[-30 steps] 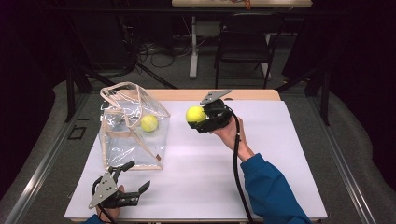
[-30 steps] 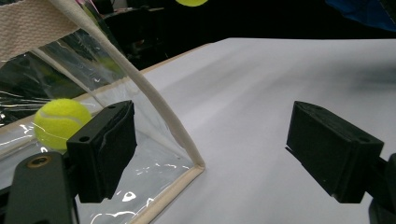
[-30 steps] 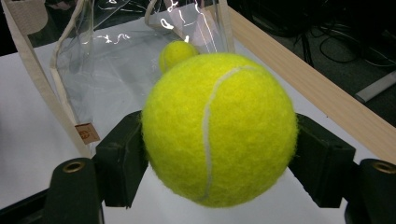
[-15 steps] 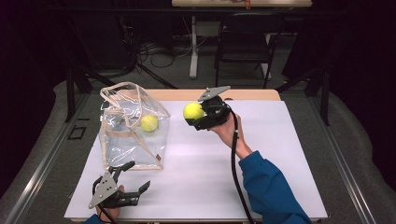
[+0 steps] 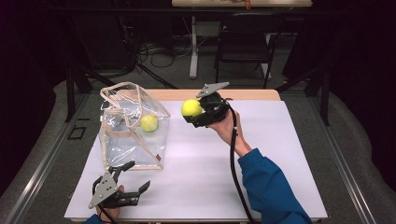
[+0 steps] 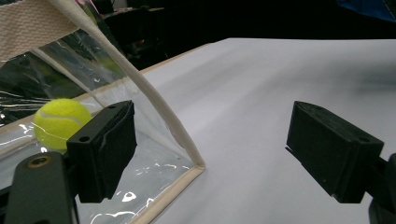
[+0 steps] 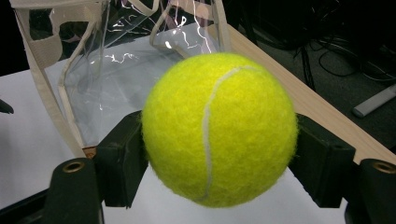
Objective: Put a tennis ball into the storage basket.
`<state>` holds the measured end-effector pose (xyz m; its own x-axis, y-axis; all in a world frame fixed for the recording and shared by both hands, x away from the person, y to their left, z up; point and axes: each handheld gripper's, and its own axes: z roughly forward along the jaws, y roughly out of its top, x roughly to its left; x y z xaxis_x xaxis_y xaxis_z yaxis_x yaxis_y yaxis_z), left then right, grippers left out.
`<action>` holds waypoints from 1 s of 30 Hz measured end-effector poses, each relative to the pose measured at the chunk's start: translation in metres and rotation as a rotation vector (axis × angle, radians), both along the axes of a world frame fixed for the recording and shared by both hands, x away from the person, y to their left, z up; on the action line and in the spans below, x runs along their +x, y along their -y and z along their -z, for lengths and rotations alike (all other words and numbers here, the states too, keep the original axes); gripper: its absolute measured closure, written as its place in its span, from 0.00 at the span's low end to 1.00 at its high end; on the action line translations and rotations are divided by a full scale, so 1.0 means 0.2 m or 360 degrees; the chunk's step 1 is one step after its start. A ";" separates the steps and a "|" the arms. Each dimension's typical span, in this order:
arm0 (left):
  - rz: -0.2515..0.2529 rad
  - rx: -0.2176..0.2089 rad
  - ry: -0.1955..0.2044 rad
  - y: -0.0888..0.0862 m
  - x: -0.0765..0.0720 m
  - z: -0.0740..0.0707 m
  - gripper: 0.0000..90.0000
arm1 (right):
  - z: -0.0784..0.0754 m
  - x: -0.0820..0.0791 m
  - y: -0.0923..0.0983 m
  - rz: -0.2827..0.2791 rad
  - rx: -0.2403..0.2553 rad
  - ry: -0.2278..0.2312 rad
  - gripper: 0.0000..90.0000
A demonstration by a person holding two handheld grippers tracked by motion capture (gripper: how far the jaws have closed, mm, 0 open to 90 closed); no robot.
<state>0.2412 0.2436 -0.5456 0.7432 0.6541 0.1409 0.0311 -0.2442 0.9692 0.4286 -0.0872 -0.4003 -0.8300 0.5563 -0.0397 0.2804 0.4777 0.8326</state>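
The right gripper is clenched on a tennis ball, held above the table at three o'clock from the clear bag; the left gripper rests released

Blue sleeve, black grippers, grey plates, black cable

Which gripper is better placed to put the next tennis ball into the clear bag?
The right gripper. It already holds a tennis ball raised beside the clear bag. The left gripper sits open and empty near the table's front edge.
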 end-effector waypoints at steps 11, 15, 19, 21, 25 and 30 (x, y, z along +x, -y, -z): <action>0.0009 -0.0002 -0.0014 0.00 0.00 0.00 0.17 | -0.04 0.02 -0.03 -0.0013 0.0001 0.0008 0.29; 0.0010 0.0001 -0.0008 0.00 0.00 0.00 0.17 | -0.05 0.03 -0.05 -0.0022 -0.0001 0.0010 0.29; 0.0009 -0.0005 -0.0010 0.00 0.00 0.00 0.17 | -0.05 0.03 -0.06 -0.0026 0.0003 0.0010 0.29; 0.0008 -0.0005 -0.0006 0.00 0.00 0.00 0.17 | -0.05 0.03 -0.06 -0.0025 -0.0003 0.0005 0.29; 0.0010 -0.0002 -0.0001 0.00 0.00 0.00 0.17 | -0.07 0.04 -0.08 -0.0029 -0.0002 0.0010 0.29; 0.0009 -0.0006 0.0000 0.00 0.00 0.00 0.17 | -0.08 0.04 -0.09 -0.0029 0.0001 0.0014 0.29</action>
<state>0.2410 0.2439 -0.5453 0.7470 0.6503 0.1383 0.0297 -0.2404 0.9702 0.4367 -0.0692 -0.3841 -0.8395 0.5413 -0.0467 0.2643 0.4819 0.8354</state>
